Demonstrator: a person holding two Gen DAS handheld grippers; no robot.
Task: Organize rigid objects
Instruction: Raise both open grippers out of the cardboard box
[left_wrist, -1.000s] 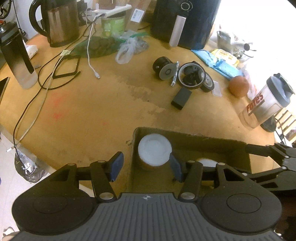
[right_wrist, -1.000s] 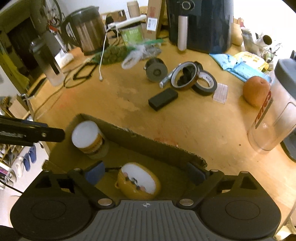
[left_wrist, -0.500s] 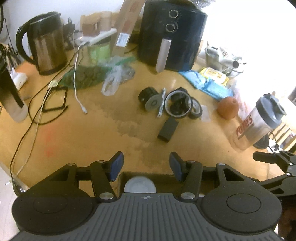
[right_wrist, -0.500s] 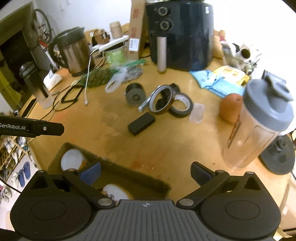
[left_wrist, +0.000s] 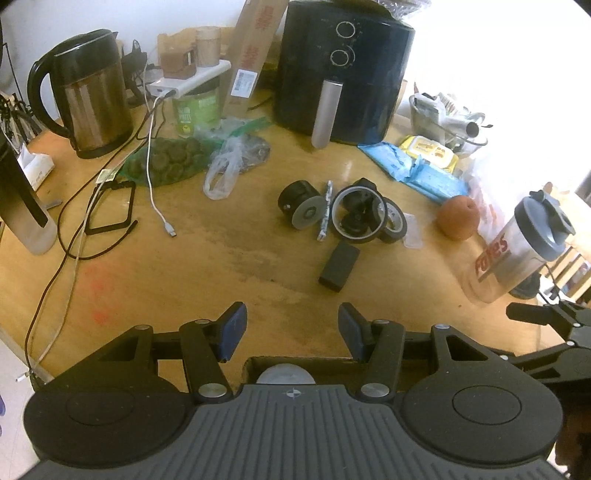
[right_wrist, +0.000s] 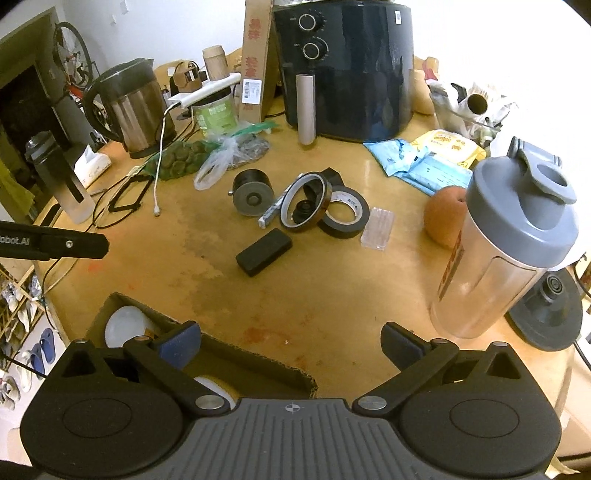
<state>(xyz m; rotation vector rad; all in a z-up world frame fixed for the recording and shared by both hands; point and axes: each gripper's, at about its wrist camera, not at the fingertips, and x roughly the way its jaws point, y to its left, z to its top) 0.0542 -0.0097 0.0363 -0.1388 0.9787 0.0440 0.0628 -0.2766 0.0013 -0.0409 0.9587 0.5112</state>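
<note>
Left wrist view shows the left hand-held gripper (left_wrist: 291, 326) spread wide and empty, just above the box (left_wrist: 295, 360), where a white lid (left_wrist: 285, 373) peeks out. The right hand-held gripper (right_wrist: 290, 341) is likewise wide open with nothing in it, over the box's far wall. Beyond the box on the counter (right_wrist: 332, 288) lie the black block (right_wrist: 263, 251), tape rolls (right_wrist: 343, 211) and black wheel (right_wrist: 251, 192), well apart from it, probably next to be gathered.
</note>
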